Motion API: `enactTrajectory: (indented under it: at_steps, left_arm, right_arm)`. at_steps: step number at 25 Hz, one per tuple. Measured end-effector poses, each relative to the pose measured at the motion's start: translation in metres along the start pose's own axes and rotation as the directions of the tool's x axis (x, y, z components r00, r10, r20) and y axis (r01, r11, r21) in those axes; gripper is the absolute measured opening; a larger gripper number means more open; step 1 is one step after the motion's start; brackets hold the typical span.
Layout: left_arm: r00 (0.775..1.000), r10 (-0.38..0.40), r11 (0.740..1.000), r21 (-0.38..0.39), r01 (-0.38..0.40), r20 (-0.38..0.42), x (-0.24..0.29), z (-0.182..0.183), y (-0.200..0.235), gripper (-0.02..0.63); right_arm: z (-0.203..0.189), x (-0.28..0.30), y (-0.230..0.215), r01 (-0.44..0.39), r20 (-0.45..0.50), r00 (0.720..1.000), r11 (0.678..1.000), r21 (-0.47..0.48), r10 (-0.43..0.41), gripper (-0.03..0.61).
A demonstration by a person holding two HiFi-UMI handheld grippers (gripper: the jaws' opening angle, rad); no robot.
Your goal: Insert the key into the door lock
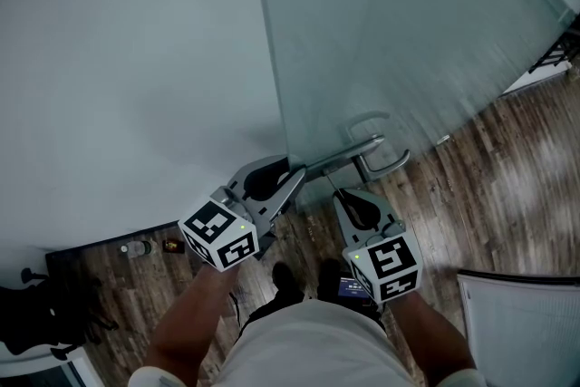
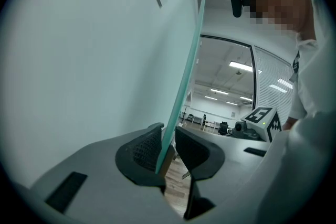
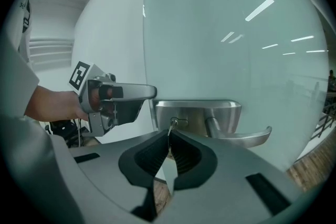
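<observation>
Pinching the key (image 3: 170, 135) edge-on in the right gripper (image 3: 169, 148), pads closed tight on it, blade pointing up and forward at the lock. Touches the keyhole (image 3: 176, 123) at the left end of the lock plate (image 3: 198, 113) with its tip; looks just entered at most, can't tell the depth. Shows a stretch of blade bare between pads and plate, so not seated yet. Sits left of the lever handle (image 3: 242, 137), clear of it. Steadying the glass door (image 3: 236, 34) with the left gripper (image 2: 168, 148): straddles the door's free edge just beside the lock, one pad on each face, apparently clamped on the glass. Shows both grippers close together at the lock in the head view, right one just below the handle. Judging progress: pickup, approach and alignment done; push-in mostly left. Needs a straight push along the blade until the key's shoulder meets the plate, door held steady meanwhile. No turning asked for.
</observation>
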State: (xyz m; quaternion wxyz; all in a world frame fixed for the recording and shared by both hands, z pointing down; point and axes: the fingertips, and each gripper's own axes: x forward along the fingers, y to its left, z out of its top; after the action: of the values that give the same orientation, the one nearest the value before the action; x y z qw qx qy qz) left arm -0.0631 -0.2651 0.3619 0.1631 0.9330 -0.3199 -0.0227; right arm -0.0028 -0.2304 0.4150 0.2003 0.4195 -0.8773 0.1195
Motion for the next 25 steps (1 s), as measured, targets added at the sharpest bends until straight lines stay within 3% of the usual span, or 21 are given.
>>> enactTrajectory:
  at_steps: [25]
  left_arm:
    - [1.0,0.014,0.999,-0.032,-0.013,0.019,-0.0026,0.0021,0.0003,0.094]
  right_arm:
    - [0.0,0.0076,0.0019,0.017,0.019,1.0,0.999,-0.029,-0.016,0.018]
